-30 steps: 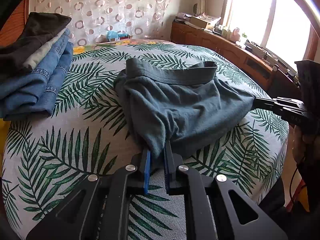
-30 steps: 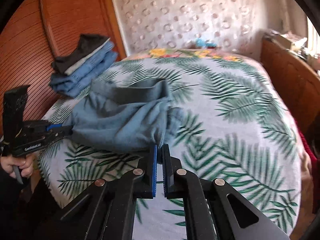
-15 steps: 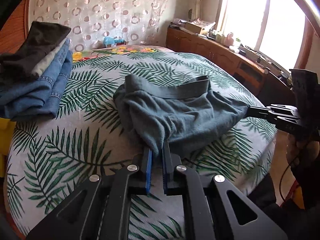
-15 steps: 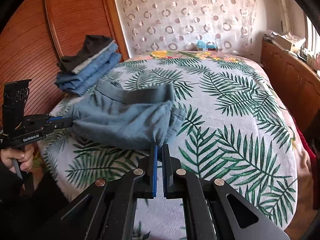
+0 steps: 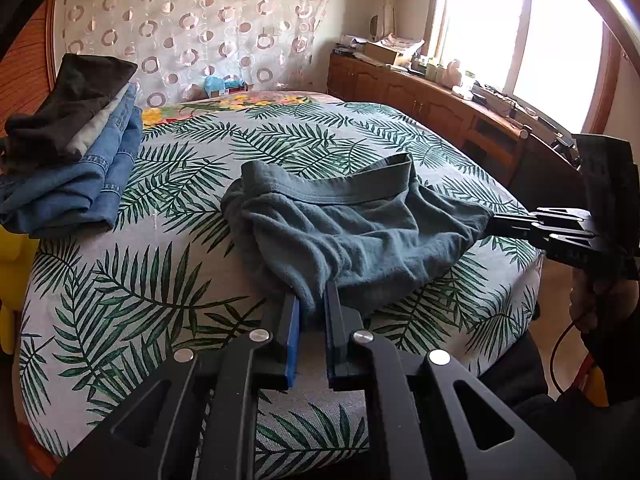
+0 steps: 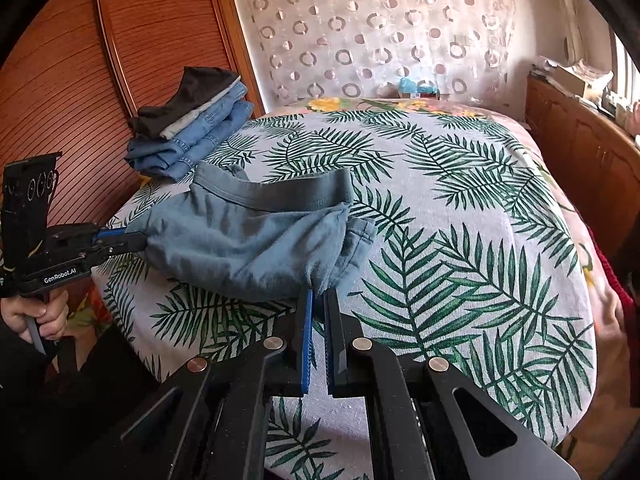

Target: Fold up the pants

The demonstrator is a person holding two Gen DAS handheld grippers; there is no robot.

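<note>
With my left claw (image 5: 311, 312) and right claw (image 6: 317, 304) each clenched on a corner of the pants (image 5: 352, 232) bunched on the bed (image 5: 160, 280), uneven pulling could slip thin fabric free.

Right tongs (image 6: 317, 300) and left tongs (image 6: 138, 242) each pinch the grey-blue pants (image 6: 256, 236) over the bed (image 6: 460, 220).

pants (image 5: 352, 236): teal-grey | bedspread (image 5: 160, 280): green palm-leaf print | curtain (image 5: 192, 32): ring-patterned
</note>
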